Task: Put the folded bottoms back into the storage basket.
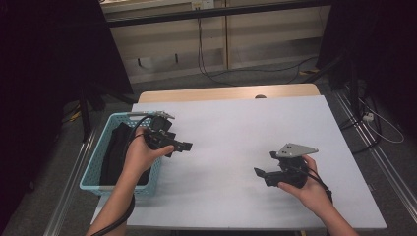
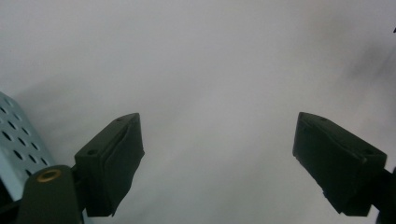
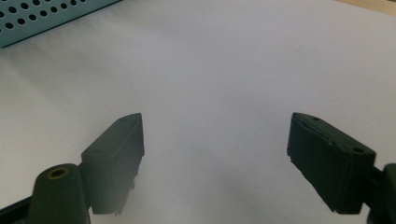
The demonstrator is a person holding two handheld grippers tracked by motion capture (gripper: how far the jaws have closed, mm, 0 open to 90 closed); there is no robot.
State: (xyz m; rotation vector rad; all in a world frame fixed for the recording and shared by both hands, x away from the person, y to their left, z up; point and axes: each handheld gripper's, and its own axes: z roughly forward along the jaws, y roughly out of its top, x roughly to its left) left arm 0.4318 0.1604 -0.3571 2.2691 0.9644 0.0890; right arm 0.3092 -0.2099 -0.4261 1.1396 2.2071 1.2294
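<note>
My left gripper hangs just right of a light blue perforated basket, pointing toward the middle of the white table. In the left gripper view its jaws stand wide apart over bare white surface, the left gripper holding nothing. My right gripper, with a grey three-cornered plate on top, sits at the front right and points left. Its jaws are likewise spread in the right gripper view, the right gripper having nothing between them. A dark cloth lies inside the basket.
The basket wall shows at the left edge of the left gripper view, and the basket at the top left of the right gripper view. Behind the table a wooden strip, cables on the floor and dark curtains stand.
</note>
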